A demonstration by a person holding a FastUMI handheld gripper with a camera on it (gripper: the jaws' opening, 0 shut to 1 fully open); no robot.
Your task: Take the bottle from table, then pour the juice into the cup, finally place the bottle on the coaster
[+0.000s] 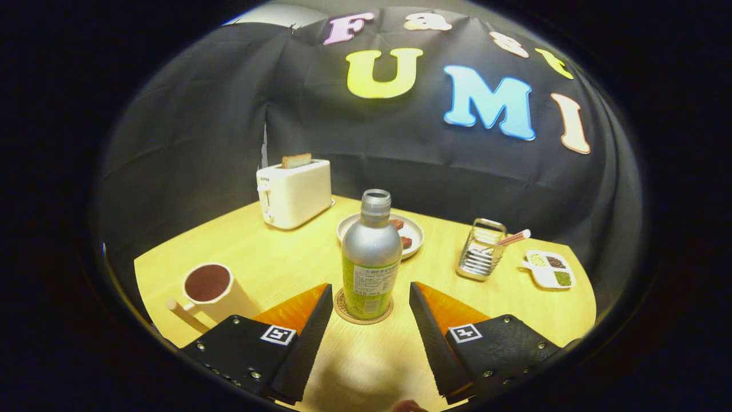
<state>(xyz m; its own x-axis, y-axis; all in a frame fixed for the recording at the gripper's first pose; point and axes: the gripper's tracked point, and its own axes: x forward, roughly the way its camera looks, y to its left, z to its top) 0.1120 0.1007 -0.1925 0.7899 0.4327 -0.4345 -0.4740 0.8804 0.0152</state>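
A silver bottle (372, 257) with a green label and no cap stands upright on a round brown coaster (363, 315), just ahead of my fingers. My gripper (370, 286) is open, one finger on each side of the bottle's base, neither touching it. A white cup (209, 289) with a handle holds dark liquid and sits on the table beyond my left finger.
On the wooden table (274, 252) a white toaster (294, 193) with a slice of bread stands at the back left. A plate (413, 236) with dark bits lies behind the bottle. A metal rack (481, 249) and a small sectioned dish (550, 269) are to the right.
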